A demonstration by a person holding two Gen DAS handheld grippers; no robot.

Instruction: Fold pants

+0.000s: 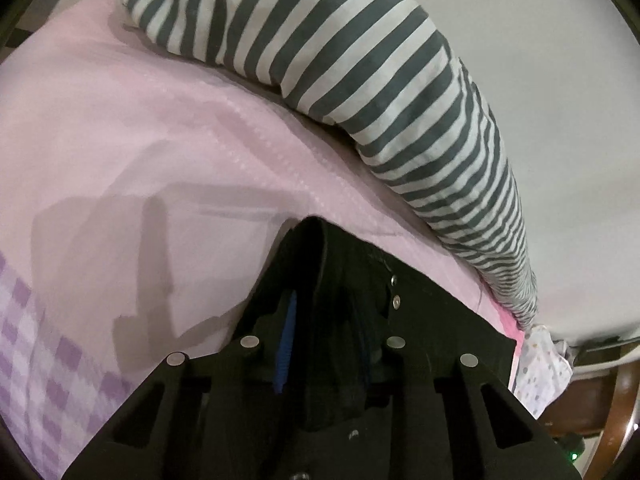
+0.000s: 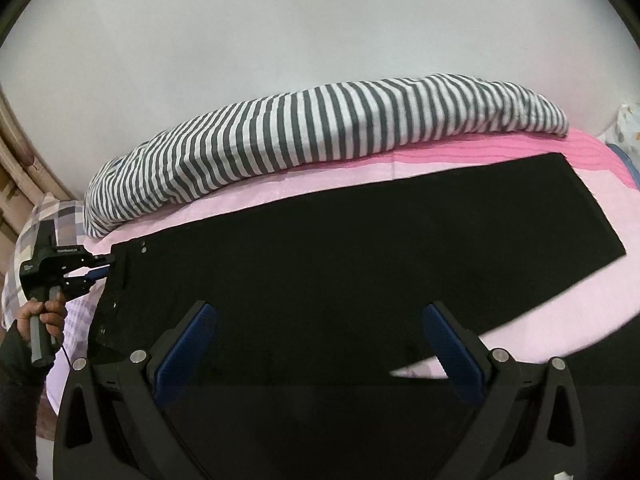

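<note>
Black pants [image 2: 360, 248] lie flat on a pink bed sheet [image 2: 248, 208], waistband at the left, legs running right. In the right wrist view my left gripper [image 2: 105, 267] is at the waistband's far corner, shut on the cloth. In the left wrist view the left gripper [image 1: 320, 280] is shut on the black waistband [image 1: 360, 272], whose metal snaps [image 1: 395, 301] show. My right gripper [image 2: 316, 344] is open, its blue pads [image 2: 188, 352] spread wide just above the pants' near edge, holding nothing.
A grey and white striped pillow [image 2: 320, 132] lies along the far side of the bed against a white wall [image 2: 320, 20]. A checked purple cloth [image 1: 52, 380] lies beyond the waistband. A wooden frame [image 2: 12, 168] stands at the left. A hand [image 2: 44, 312] holds the left gripper's handle.
</note>
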